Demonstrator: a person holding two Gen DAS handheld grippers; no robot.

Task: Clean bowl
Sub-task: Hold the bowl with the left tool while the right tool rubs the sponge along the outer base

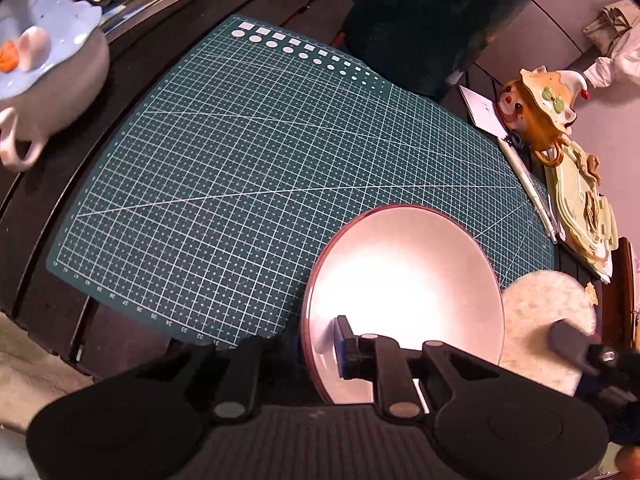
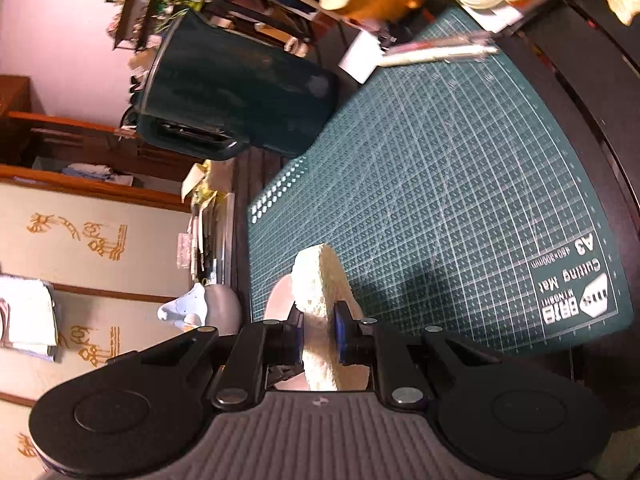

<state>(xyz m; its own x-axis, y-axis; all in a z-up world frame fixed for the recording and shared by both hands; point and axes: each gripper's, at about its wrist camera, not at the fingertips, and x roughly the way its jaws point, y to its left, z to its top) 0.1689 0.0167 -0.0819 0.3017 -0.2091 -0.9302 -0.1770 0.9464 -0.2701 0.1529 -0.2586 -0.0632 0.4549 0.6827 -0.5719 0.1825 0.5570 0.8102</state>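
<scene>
A bowl (image 1: pixel 404 280), white inside with a red-brown rim, stands tilted at the near right of the green cutting mat (image 1: pixel 260 160). My left gripper (image 1: pixel 320 348) is shut on its near rim, with one blue-padded finger (image 1: pixel 342 350) inside the bowl and the other outside. A round cream sponge (image 1: pixel 548 312) hangs just right of the bowl, held by my right gripper (image 1: pixel 576 344). In the right wrist view the right gripper (image 2: pixel 320 340) is shut on the sponge (image 2: pixel 320 304), which stands on edge. Part of the bowl (image 2: pixel 280 300) shows behind it.
A white pot with a blue lid (image 1: pixel 48 80) stands off the mat's far left. A dark green container (image 1: pixel 420 32) stands at the back. On the right are a brown decorated pot (image 1: pixel 540 108), a pen (image 1: pixel 528 184) and stacked pale green dishes (image 1: pixel 584 216).
</scene>
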